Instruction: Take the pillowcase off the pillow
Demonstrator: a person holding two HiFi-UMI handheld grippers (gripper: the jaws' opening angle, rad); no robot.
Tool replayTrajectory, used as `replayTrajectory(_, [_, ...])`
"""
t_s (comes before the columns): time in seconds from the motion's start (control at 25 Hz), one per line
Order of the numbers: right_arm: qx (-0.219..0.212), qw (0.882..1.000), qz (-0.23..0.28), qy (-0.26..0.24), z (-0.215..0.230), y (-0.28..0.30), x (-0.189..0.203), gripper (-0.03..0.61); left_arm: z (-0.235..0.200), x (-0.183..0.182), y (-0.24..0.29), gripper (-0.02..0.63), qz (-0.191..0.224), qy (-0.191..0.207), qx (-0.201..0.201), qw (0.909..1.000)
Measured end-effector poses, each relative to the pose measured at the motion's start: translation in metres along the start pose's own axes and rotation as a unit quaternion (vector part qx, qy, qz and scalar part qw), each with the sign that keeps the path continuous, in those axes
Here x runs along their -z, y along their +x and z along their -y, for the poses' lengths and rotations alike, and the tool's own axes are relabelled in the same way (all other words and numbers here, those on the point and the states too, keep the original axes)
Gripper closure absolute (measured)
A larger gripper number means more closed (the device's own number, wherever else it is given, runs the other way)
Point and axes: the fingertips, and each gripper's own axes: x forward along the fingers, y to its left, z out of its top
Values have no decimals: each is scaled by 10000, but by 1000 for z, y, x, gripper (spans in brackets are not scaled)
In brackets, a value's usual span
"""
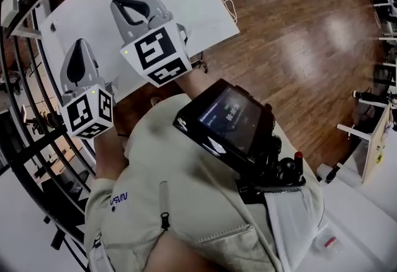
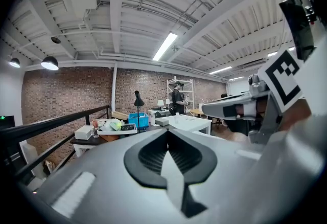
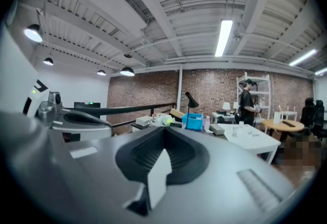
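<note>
Left gripper (image 2: 167, 132): jaws shut tip to tip, nothing between them. Matte grey plastic shell; black ribbed pads line a teardrop recess with a pale wedge inside. Its marker cube (image 1: 88, 113) is white with blocky black squares.

Right gripper (image 3: 164, 131): jaws likewise closed and empty, same grey shell and ribbed black lining. Its cube (image 1: 156, 53) sits tilted, one corner down. The two grippers are side by side, the right one further forward.

Pillow and pillowcase: in none of the views, so I cannot tell where they are.

Ahead of both grippers:
- white table (image 2: 191, 121), smooth flat top, a few small items too small to identify
- blue bin (image 2: 138, 118), boxy, left of the table
- black desk lamp (image 2: 138, 100), thin stem and cone shade, above the bin
- red brick wall (image 2: 66, 90) beyond
- a person (image 2: 177, 99) in dark clothes at a white wire shelf
- overhead, a ribbed white ceiling with a strip light (image 2: 164, 46)

Left of the left gripper: black metal railing (image 1: 25, 140), thin bars.
Below and right of the grippers: glossy brown wood floor (image 1: 298, 28).
Behind the grippers: beige jacket (image 1: 186, 202), soft cloth with a zip, and small blue lettering (image 1: 119, 199), upside down, apparently "NASA". A black device (image 1: 232, 118) on the chest has a lit screen; its digits are unreadable.
</note>
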Motion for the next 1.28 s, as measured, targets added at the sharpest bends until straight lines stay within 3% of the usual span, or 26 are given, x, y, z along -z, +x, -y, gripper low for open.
replayTrajectory(0.28, [28,9999,-95,-35,-4,-7,14,574,-5,15,-7,611,-110,-118,-43,9999])
replayTrajectory(0.52, [55,10000,64,10,-2,-13,19,574,-2,8,-14,611,-1,145,-108,9998])
replayTrajectory(0.88, [180,9996,119,195,64,-47,27,575,45,9,-1,611,-256,284,-287,9989])
replayTrajectory(1.28, [95,9995,86,290,69,-53,39,574,50,8,-8,611,-251,305,-422,9983])
